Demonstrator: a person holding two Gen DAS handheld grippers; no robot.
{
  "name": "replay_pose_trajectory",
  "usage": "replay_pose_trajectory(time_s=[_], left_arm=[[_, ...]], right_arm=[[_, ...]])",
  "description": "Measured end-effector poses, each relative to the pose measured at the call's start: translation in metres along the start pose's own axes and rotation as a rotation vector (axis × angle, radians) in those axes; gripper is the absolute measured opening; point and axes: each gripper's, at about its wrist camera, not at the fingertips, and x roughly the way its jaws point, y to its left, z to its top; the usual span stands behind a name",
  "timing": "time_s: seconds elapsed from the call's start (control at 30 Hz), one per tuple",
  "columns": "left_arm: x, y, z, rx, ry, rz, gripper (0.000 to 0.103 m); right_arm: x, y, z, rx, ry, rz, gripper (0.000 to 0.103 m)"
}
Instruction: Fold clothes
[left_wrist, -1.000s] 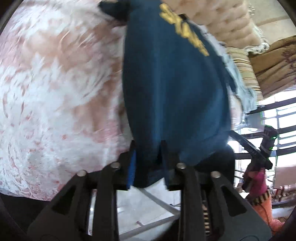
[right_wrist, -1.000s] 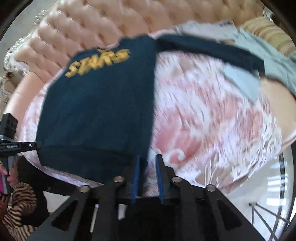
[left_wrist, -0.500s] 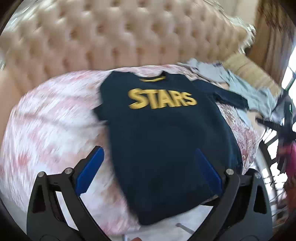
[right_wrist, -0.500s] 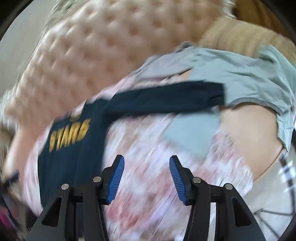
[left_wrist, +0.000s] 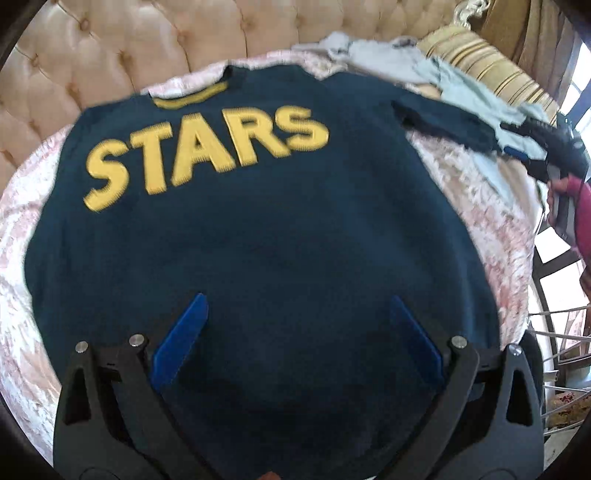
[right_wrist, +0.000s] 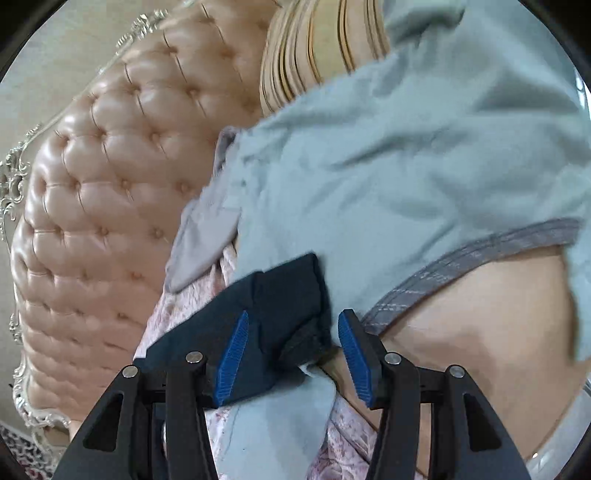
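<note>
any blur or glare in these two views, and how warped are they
Left wrist: sweater lettering slightly smeared, window at right blown out, edges bulge fisheye-style. Right wrist: light blue garment softly blurred, gloss highlights on tufted headboard, same barrel warp.

Tufted peach headboard (left_wrist: 155, 48), pink floral bedspread (left_wrist: 491, 221), bright window (left_wrist: 576, 92) beside.

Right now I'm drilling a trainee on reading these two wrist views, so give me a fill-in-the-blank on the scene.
1. The yellow word on the navy sweatshirt reads ____.
2. The left gripper above it is ____.
3. The right gripper straddles the sweatshirt's ____.
4. The garment beyond that cuff is light ____.

Missing: STARS; open; sleeve; blue
</note>
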Motion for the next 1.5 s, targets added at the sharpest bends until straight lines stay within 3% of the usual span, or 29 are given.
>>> replay_pose_trajectory(time_s=[0.33,0.37,0.47,0.6,0.73,0.9,0.93,1.07,1.27,1.37,1.43,1.5], left_arm=[[0.004,-0.004,-0.009,0.032,-0.006,0.027,0.102],[0.004,-0.004,-0.009,0.031,-0.009,0.028,0.103],[0.003,-0.003,-0.011,0.031,-0.016,0.029,0.103],[0.002,0.000,-0.011,0.030,-0.013,0.024,0.103],[0.001,0.000,-0.011,0.030,-0.016,0.025,0.103],[0.002,0.000,-0.012,0.028,-0.023,0.023,0.103],[0.002,0.000,-0.012,0.027,-0.023,0.022,0.103],[0.002,0.000,-0.013,0.021,-0.029,0.025,0.103],[0.002,0.002,-0.013,0.020,-0.028,0.026,0.103],[0.002,0.002,-0.012,0.022,-0.022,0.024,0.103],[0.003,0.002,-0.012,0.022,-0.024,0.026,0.103],[0.003,0.000,-0.013,0.019,-0.039,0.037,0.103]], right_arm=[[0.011,-0.008,0.000,0.022,0.074,0.067,0.047],[0.012,-0.007,0.001,0.015,0.074,0.073,0.044],[0.013,-0.001,0.001,-0.037,0.055,0.074,0.012],[0.020,0.012,-0.002,-0.155,0.051,-0.021,0.011],[-0.007,0.027,-0.001,-0.200,-0.047,0.022,0.009],[-0.051,0.042,0.007,-0.265,-0.160,0.008,0.008],[-0.049,0.041,0.006,-0.259,-0.147,0.006,0.000],[-0.040,0.035,-0.001,-0.233,-0.094,0.001,0.000],[-0.028,0.026,-0.011,-0.196,-0.015,-0.008,0.012],[-0.017,0.029,-0.028,-0.149,0.025,0.035,0.016],[-0.010,0.048,-0.047,-0.152,0.054,0.070,0.017],[-0.002,0.093,-0.074,-0.286,0.098,0.100,0.020]])
